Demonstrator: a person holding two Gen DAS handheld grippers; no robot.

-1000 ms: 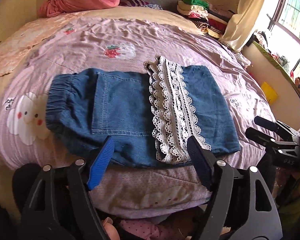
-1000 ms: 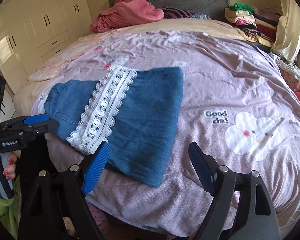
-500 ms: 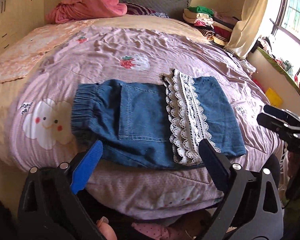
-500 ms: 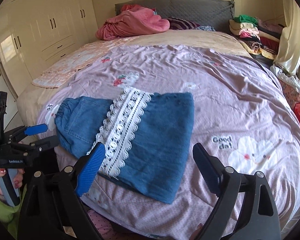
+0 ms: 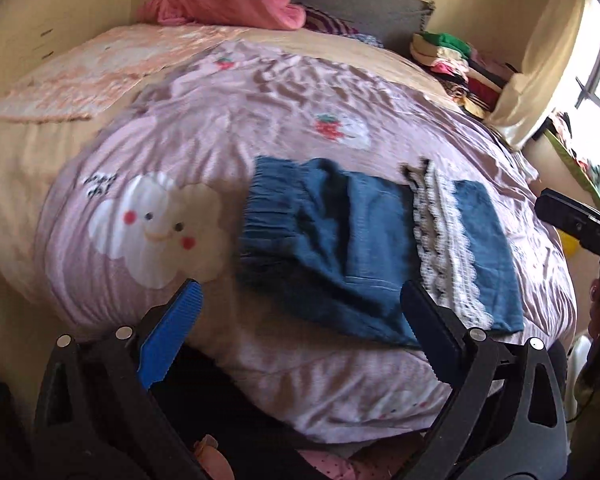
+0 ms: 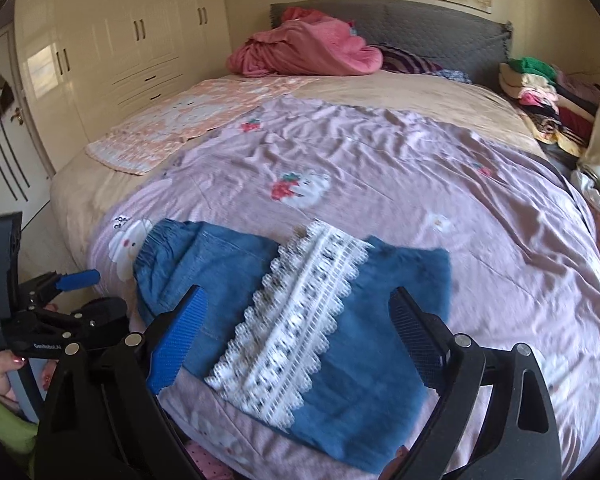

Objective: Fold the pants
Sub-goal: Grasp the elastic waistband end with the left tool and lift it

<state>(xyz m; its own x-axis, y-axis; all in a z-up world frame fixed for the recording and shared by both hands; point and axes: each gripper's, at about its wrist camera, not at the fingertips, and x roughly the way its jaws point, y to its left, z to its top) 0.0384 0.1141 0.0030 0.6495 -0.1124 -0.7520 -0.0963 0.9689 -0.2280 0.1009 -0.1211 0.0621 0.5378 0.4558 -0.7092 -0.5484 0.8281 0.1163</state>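
Left gripper [image 5: 300, 312]: I read its jaws as spread wide, blue ribbed pad at lower left of the left wrist view, black pad at lower right, nothing pinched between them. It hangs over the near edge of the bed, clear of the cloth.

Right gripper [image 6: 296, 328]: jaws also wide apart, nothing gripped. In the right wrist view its two pads frame the garment from the bottom of the frame, but I see no contact with the fabric.

The folded blue denim pants with a white lace band [image 6: 300, 312] lie flat on the wrinkled lilac bedspread with cloud and strawberry prints [image 6: 420, 184], near the bed's front edge. In the left wrist view the pants [image 5: 360, 240] sit centre-right, elastic waistband toward the left of the frame, lace strip running down the right part. Both views are somewhat motion-blurred.

The left gripper also shows at the left edge of the right wrist view [image 6: 80, 292], held by a hand with painted nails [image 6: 4, 372].

Pink crumpled blanket [image 6: 308, 48] sits at the grey headboard, upper centre. Stacked folded clothes [image 6: 540, 92] sit at upper right.
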